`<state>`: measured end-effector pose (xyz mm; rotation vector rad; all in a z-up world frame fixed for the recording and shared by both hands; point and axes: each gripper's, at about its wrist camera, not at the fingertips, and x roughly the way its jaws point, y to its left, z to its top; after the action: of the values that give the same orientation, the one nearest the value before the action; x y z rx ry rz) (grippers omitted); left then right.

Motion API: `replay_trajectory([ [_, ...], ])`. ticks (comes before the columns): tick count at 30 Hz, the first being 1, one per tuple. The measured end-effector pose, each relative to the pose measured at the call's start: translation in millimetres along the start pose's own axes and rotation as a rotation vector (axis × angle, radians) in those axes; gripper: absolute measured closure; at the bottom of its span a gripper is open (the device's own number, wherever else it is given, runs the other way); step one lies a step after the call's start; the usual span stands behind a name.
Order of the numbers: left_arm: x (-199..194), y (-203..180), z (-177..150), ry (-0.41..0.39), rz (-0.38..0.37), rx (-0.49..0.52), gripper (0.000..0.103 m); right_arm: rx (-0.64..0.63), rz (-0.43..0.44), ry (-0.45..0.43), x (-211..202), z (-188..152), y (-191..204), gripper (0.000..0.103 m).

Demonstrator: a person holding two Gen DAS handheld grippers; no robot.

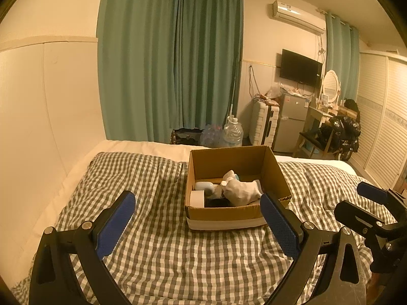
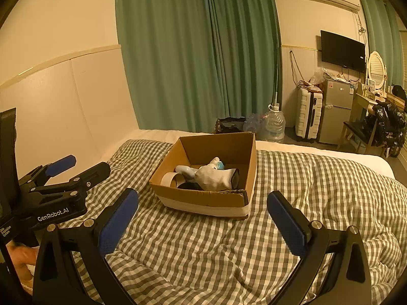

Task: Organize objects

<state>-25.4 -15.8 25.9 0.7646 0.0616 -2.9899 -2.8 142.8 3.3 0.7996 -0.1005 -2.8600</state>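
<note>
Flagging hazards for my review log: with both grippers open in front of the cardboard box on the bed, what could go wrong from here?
1. The cardboard box sits on a soft, wrinkled checked blanket; pressing inside may tip it.
2. The white sock lies over other items, so a grasp could drag neighbours along.
3. The left gripper and right gripper might collide.

1. The cardboard box (image 1: 230,214) is matt brown card with a pale tape band.
2. The checked bedcover (image 1: 157,249) is soft, wrinkled cloth.
3. The left gripper (image 1: 198,218) is matt black plastic; its blue pads (image 1: 115,225) look rough and dimpled.
4. The curtains (image 2: 203,50) are pleated green fabric.
</note>
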Motion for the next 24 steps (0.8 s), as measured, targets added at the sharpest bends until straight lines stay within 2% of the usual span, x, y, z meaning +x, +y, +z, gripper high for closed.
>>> replay_trajectory([
  [24, -1.5, 1.7, -2.9, 0.01, 0.029, 0.001, 0.001, 0.008, -0.019, -0.016, -5.7, -0.2, -3.2, 0.001],
])
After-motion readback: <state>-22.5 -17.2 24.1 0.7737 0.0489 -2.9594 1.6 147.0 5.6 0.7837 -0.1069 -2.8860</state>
